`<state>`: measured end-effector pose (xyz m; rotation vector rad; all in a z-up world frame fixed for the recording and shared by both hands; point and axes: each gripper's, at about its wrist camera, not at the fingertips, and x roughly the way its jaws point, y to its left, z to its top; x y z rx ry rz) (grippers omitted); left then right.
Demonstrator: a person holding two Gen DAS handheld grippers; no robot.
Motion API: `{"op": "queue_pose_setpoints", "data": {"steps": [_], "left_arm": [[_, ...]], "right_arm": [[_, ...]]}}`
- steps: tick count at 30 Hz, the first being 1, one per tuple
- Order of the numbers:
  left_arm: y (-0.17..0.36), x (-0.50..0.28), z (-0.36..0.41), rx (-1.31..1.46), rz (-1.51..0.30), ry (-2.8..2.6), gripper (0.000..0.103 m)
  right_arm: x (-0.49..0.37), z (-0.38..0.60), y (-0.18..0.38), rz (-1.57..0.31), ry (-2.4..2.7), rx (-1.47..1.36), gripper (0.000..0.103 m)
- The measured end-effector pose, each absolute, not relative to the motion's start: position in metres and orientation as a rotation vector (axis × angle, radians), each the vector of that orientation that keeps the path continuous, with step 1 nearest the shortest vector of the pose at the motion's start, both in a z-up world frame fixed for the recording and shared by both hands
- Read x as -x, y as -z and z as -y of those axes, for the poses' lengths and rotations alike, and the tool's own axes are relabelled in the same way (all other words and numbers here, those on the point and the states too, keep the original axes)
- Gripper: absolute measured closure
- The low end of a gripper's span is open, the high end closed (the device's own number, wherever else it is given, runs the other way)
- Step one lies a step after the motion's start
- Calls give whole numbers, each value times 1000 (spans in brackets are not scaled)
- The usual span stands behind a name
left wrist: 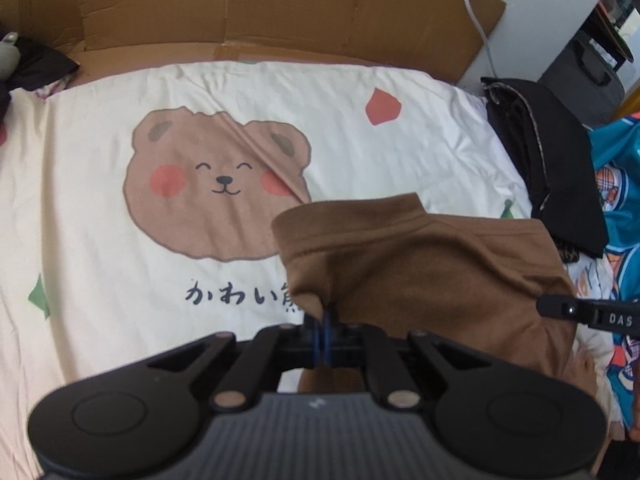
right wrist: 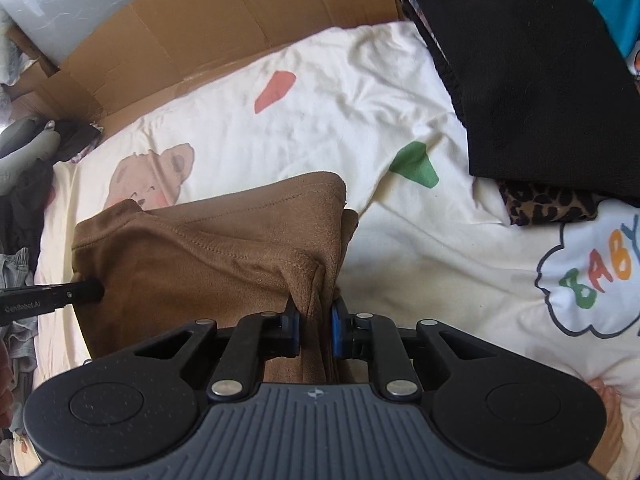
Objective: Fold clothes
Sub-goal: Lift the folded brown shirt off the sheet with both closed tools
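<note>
Step in hand: carrying a fold across. One brown garment [left wrist: 420,272] hangs lifted above the bed sheet [left wrist: 120,260], gripped at two corners. The left gripper [left wrist: 323,316] has its jaws pinched narrow on the left corner; the right gripper [right wrist: 314,320] clamps a thick bunch of the same cloth. The next move probably calls for both corners to travel level, then lower together. Count: two grippers, one brown garment, one black garment [right wrist: 540,80], one cardboard sheet [left wrist: 240,8].
</note>
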<state>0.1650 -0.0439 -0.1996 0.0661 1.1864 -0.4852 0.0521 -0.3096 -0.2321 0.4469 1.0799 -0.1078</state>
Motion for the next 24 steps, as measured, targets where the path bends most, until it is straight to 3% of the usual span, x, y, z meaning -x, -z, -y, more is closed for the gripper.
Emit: {"op": "queue_pose_setpoints", "data": {"steps": [24], "left_arm": [[100, -87, 34, -66, -1041, 455, 101]], "right_arm": [[11, 282, 141, -977, 118, -403, 90]]}}
